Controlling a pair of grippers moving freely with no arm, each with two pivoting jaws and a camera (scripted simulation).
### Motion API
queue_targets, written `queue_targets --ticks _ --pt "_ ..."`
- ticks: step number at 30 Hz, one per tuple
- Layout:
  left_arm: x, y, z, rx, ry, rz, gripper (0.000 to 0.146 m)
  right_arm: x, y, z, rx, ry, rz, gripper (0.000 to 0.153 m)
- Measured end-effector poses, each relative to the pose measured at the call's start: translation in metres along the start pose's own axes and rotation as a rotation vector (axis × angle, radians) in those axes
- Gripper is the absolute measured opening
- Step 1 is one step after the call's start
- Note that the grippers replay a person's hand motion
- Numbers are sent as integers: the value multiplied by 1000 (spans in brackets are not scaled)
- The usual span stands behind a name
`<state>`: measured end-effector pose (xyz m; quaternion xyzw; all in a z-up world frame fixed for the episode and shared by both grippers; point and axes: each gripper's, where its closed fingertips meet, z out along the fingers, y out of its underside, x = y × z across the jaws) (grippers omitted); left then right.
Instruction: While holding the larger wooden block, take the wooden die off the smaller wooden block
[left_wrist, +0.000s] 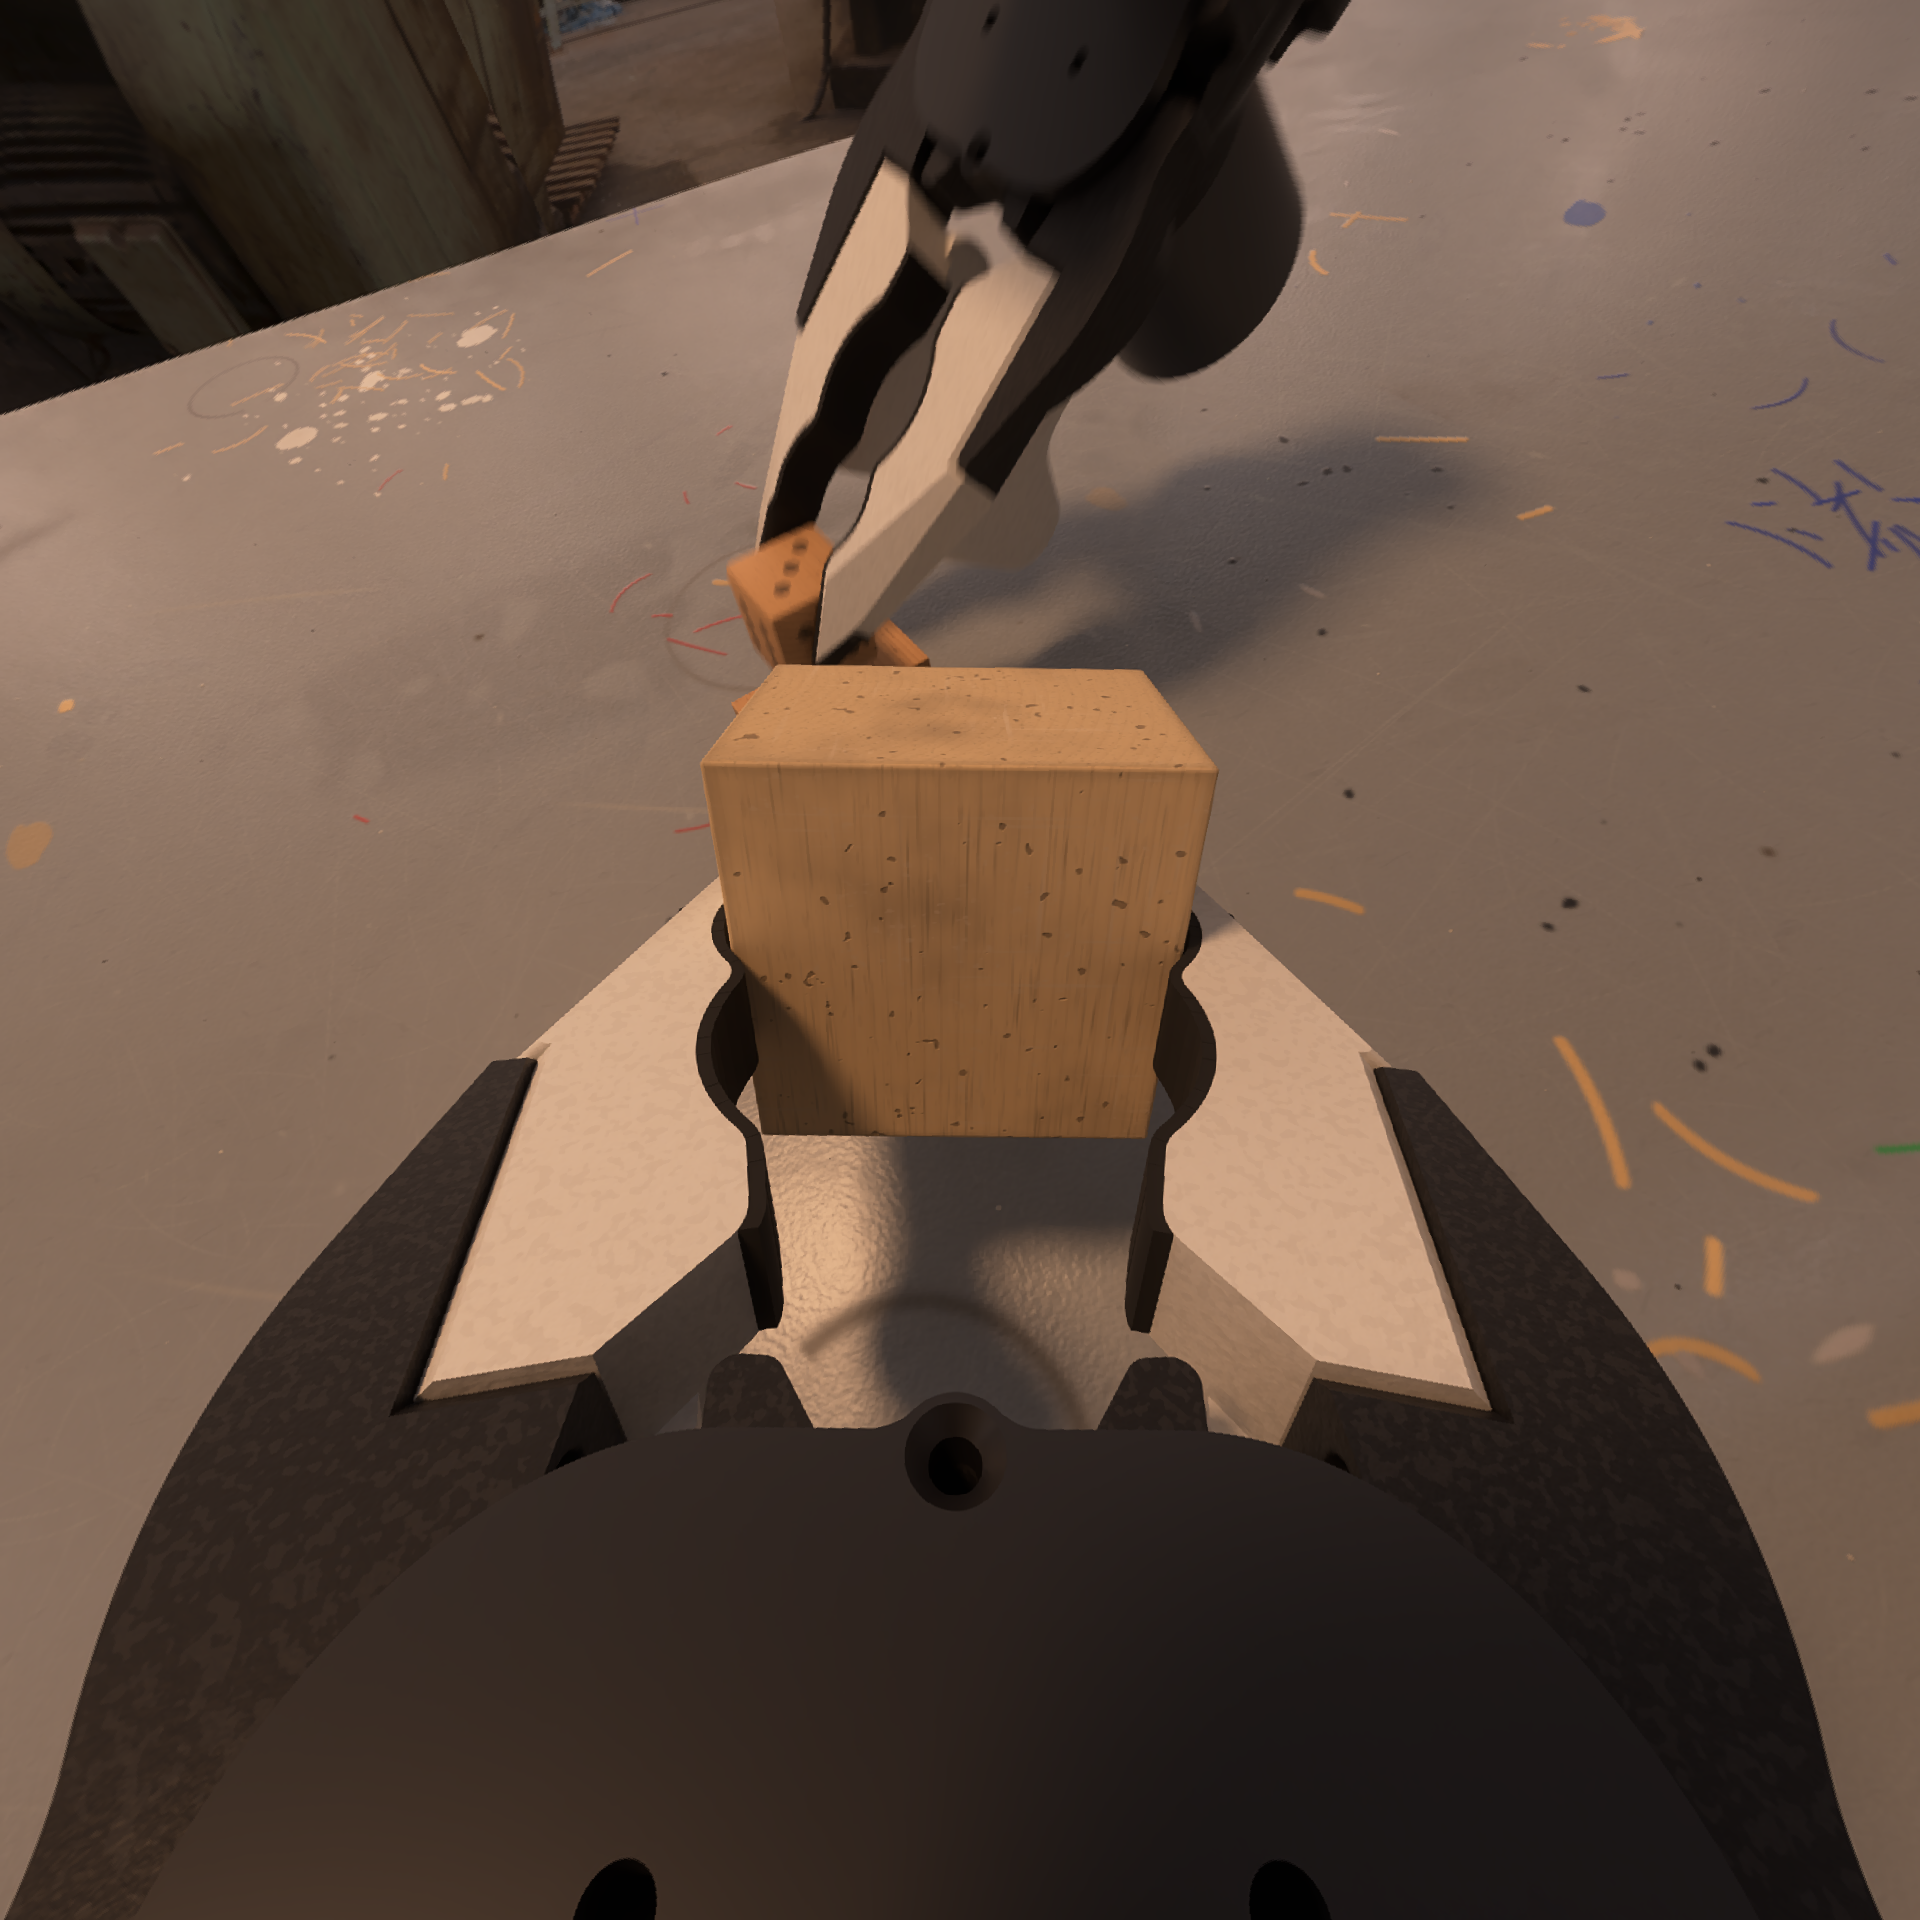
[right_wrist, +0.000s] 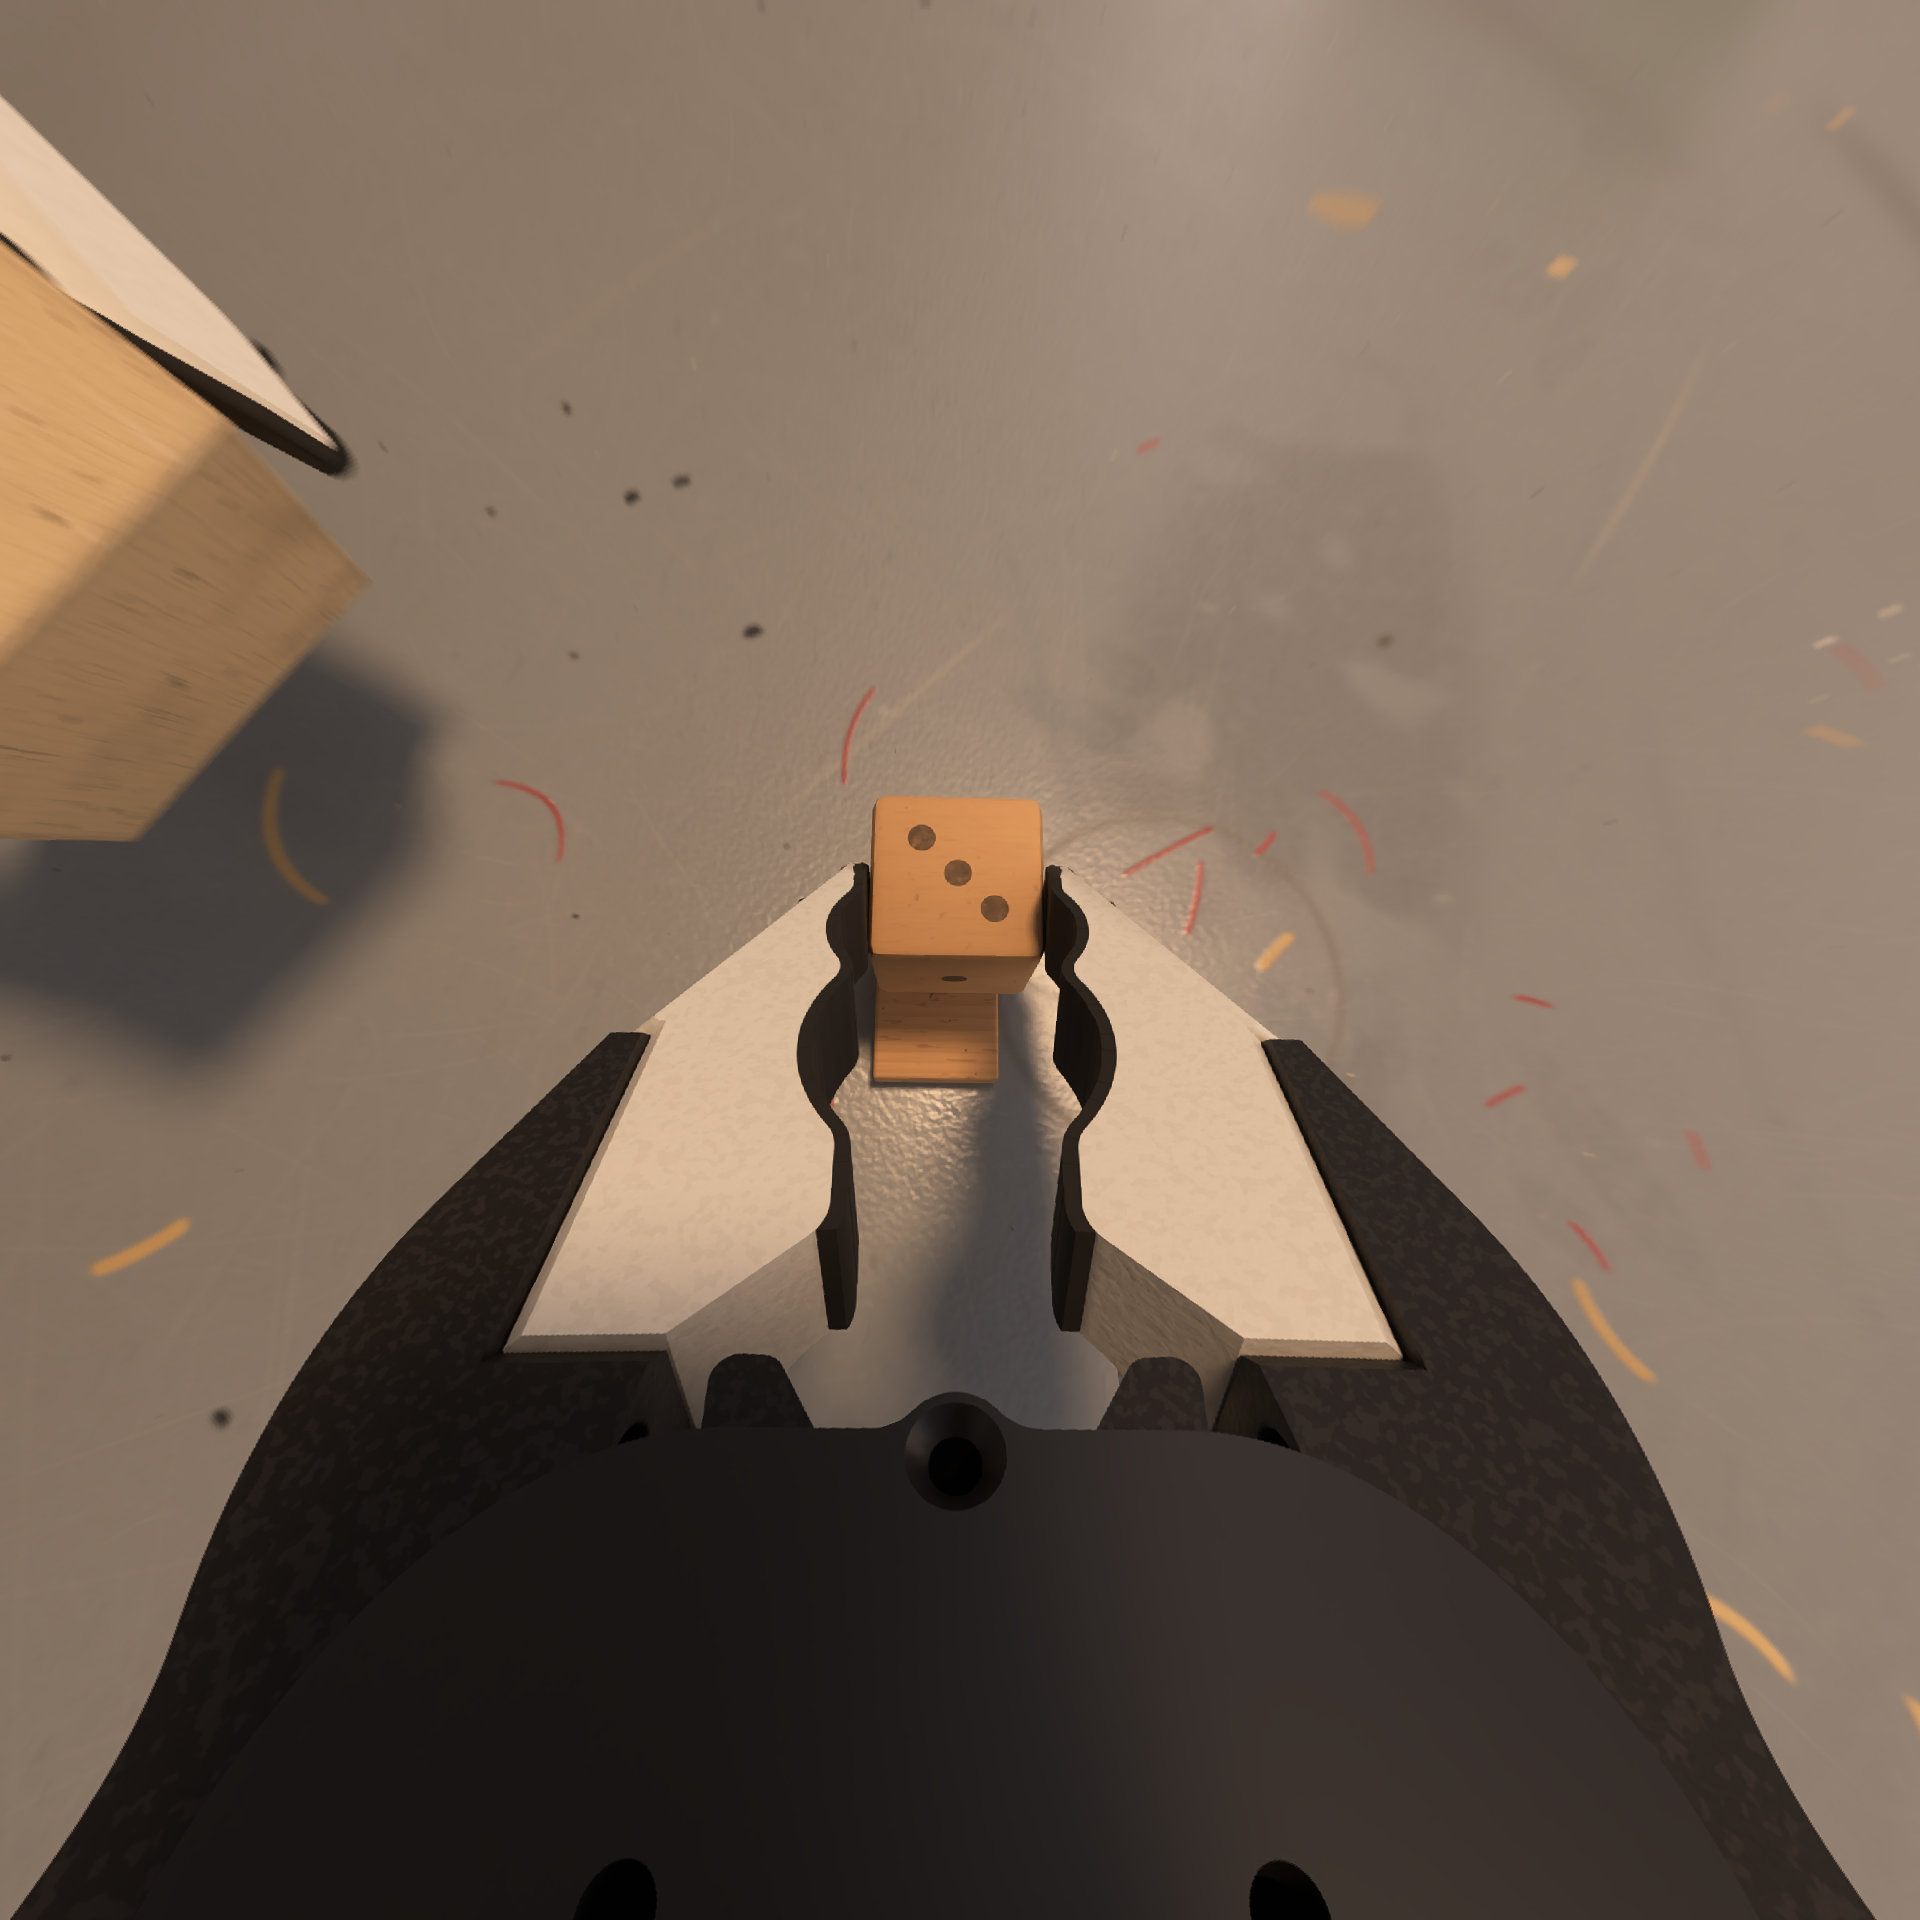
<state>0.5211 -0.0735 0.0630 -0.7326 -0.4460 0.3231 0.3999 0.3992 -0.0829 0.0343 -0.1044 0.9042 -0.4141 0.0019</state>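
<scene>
My left gripper (left_wrist: 956, 906) is shut on the larger wooden block (left_wrist: 956, 935), a pale speckled cube held above the grey table. It also shows at the upper left of the right wrist view (right_wrist: 135, 582), with a shadow under it. My right gripper (right_wrist: 956, 883) is shut on the wooden die (right_wrist: 956, 883), fingertips on its two sides, three pips facing the camera. The smaller wooden block (right_wrist: 935, 1039) lies just under the die; I cannot tell if they touch. In the left wrist view the right gripper (left_wrist: 800, 592) holds the die (left_wrist: 777, 597) just beyond the larger block, and the smaller block (left_wrist: 896, 652) peeks out behind it.
The grey table (left_wrist: 312, 935) is marked with paint flecks and scratches. Its far edge (left_wrist: 416, 301) runs across the upper left, with dark wooden structures (left_wrist: 312, 135) beyond. One left gripper finger (right_wrist: 156, 312) lies along the larger block in the right wrist view.
</scene>
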Motion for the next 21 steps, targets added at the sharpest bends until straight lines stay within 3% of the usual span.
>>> queue_targets --ticks 7,9,13,16,18,21 --pt "0 -4 5 8 28 -9 78 0 -22 -99 38 167 -54 33" --pt "0 -7 9 6 26 6 78 -3 -5 -119 -94 227 -76 33" --pt "5 -10 12 10 60 -10 78 -1 52 -152 -559 396 -139 33" --pt "8 -11 13 8 65 3 78 -6 82 -167 -800 387 -116 33" --pt "9 -11 13 10 65 12 78 -7 95 -173 -915 367 -93 33" --pt "10 -8 12 4 65 17 78 -5 101 -171 -960 332 -58 33"
